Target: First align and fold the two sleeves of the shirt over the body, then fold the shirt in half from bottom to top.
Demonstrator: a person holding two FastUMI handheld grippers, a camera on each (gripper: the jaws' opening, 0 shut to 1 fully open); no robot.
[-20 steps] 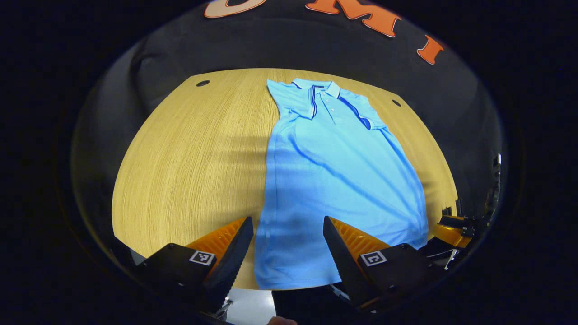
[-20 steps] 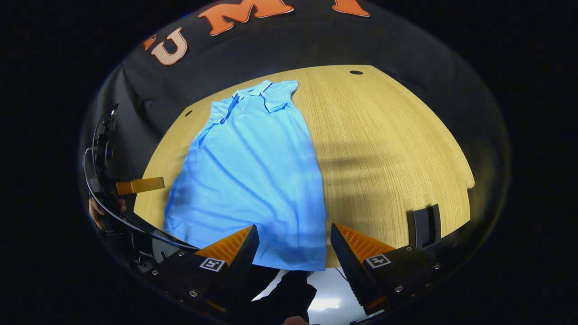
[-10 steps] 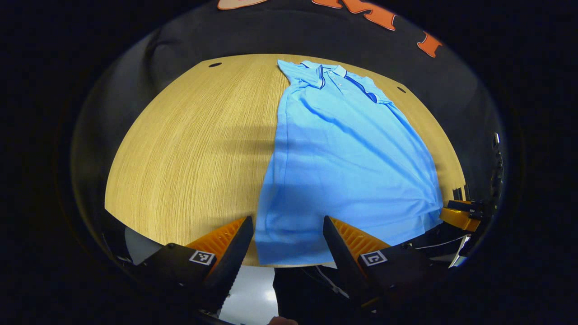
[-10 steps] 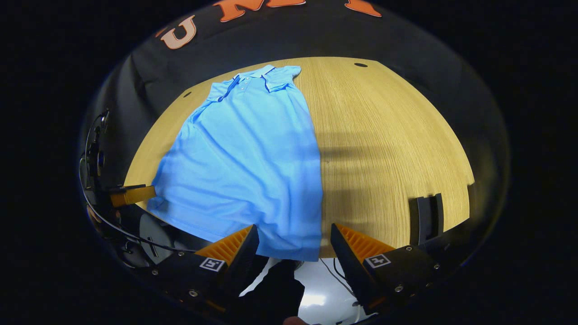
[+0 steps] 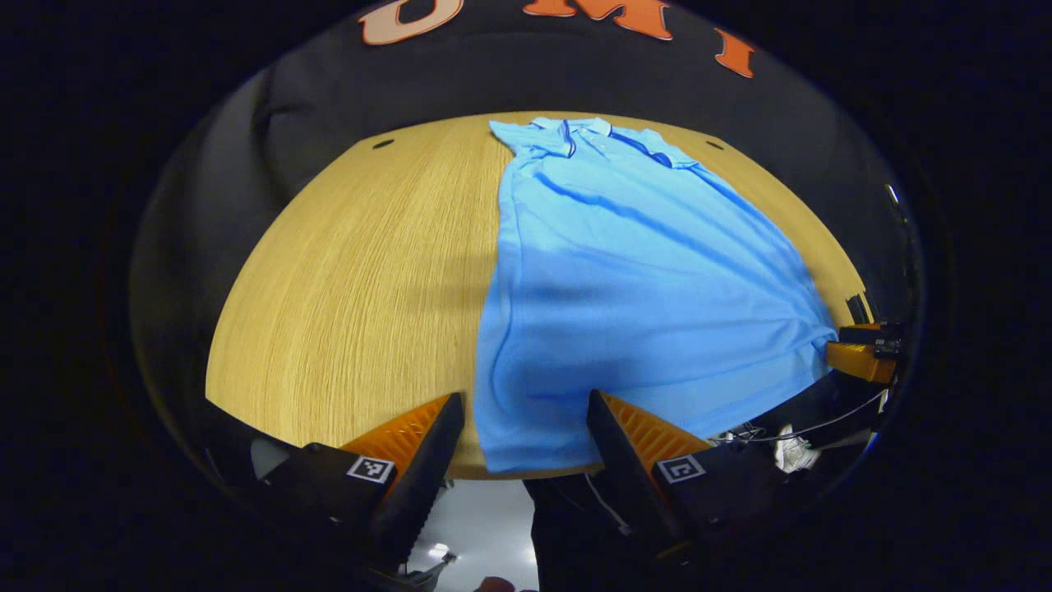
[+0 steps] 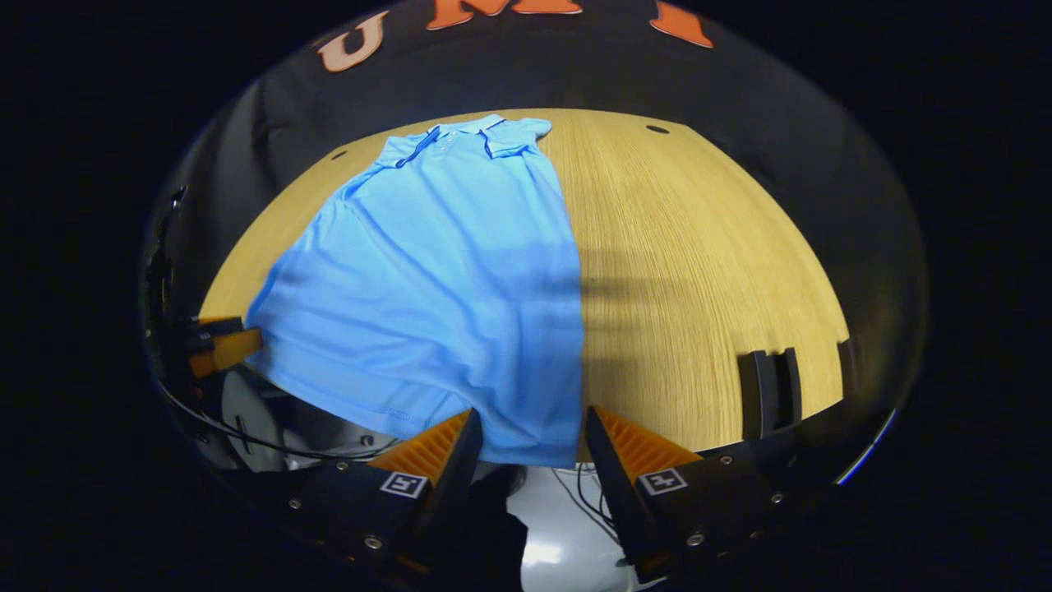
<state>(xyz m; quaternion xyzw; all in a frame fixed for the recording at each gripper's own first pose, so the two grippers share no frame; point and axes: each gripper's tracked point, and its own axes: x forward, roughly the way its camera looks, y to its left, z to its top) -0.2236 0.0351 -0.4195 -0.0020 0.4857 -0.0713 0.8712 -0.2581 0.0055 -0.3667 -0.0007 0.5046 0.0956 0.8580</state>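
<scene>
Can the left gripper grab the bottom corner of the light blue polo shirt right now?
Probably yes. The left gripper is open, and the light blue polo shirt's bottom hem corner lies right between its fingers at the near edge of the wooden table, with nothing in the way.

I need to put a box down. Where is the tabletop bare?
Bare wood lies on both sides of the light blue polo shirt: the wooden table toward its left edge, and toward its right edge up to the black slotted bracket. The shirt covers the middle.
</scene>
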